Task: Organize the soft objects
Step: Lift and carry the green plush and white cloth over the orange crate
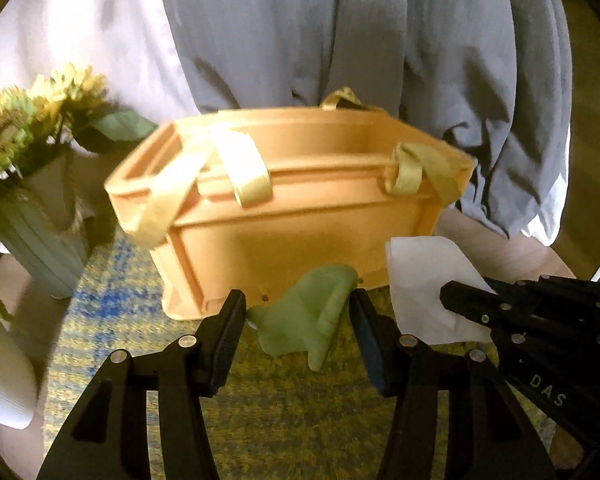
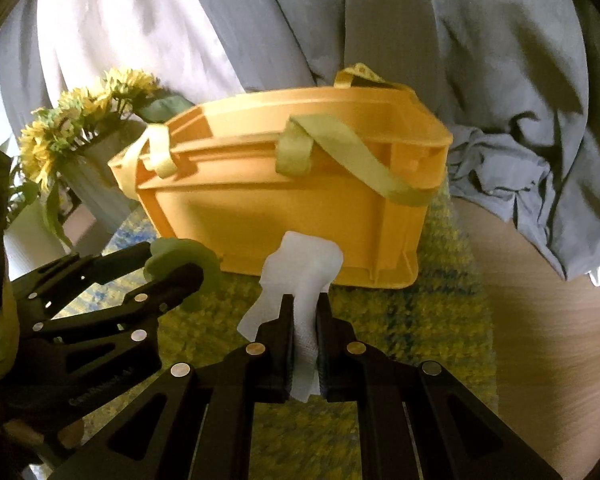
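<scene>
Gripping green cloth [image 1: 306, 312], left gripper [image 1: 298, 300]; right gripper [image 2: 305, 312] clamped on white cloth [image 2: 300, 268]; basket [image 2: 284, 200] interior hidden, blurred.

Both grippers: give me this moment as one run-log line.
left gripper: shut on green cloth | right gripper: shut on white cloth | orange basket: ahead, cloths not in

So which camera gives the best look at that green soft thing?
The left wrist view: the green cloth hangs centred between the left gripper's fingers. In the right wrist view only a bit of it shows, mostly behind that gripper.
</scene>
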The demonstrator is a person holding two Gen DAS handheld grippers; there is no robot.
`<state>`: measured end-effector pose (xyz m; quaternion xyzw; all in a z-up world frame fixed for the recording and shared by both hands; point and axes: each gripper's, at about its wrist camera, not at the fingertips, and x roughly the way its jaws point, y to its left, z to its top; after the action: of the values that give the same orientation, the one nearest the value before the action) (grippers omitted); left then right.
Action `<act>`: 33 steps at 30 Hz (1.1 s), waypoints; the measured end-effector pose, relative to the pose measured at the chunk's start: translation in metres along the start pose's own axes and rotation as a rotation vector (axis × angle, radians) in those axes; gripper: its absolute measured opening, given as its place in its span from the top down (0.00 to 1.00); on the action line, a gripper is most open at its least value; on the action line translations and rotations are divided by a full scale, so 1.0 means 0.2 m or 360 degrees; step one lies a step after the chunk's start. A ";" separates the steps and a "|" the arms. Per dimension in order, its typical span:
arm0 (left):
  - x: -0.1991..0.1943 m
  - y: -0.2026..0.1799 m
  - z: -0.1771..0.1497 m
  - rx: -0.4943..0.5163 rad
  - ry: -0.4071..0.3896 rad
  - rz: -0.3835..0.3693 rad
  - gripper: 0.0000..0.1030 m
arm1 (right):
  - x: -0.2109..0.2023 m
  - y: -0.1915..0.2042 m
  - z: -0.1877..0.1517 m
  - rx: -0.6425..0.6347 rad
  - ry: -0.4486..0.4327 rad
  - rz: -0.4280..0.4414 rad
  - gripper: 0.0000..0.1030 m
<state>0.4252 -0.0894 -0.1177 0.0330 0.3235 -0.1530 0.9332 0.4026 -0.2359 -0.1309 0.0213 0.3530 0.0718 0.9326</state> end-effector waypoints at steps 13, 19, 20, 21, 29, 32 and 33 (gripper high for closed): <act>-0.25 -0.03 0.11 -0.0013 -0.0192 0.0041 0.49 | -0.25 0.08 0.08 -0.0037 -0.0175 -0.0022 0.90; -0.37 -0.03 0.15 -0.0028 -0.0294 0.0045 0.49 | -0.36 0.12 0.12 -0.0046 -0.0262 -0.0008 0.90; -0.40 -0.03 0.16 -0.0030 -0.0310 0.0043 0.49 | -0.37 0.12 0.12 -0.0045 -0.0272 -0.0003 0.90; -0.42 -0.03 0.17 -0.0032 -0.0329 0.0046 0.49 | -0.39 0.13 0.13 -0.0044 -0.0285 0.0000 0.90; -0.56 -0.03 0.24 -0.0017 -0.0465 0.0061 0.49 | -0.51 0.15 0.19 -0.0053 -0.0412 0.0007 0.90; -0.59 -0.03 0.27 -0.0018 -0.0502 0.0069 0.49 | -0.56 0.15 0.22 -0.0065 -0.0469 0.0004 0.90; -0.60 -0.03 0.28 -0.0014 -0.0511 0.0072 0.49 | -0.57 0.16 0.23 -0.0068 -0.0493 0.0002 0.90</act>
<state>0.3677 -0.0734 0.0005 0.0113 0.1700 -0.1340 0.9762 0.3453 -0.2216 -0.0182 0.0125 0.2031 0.0758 0.9761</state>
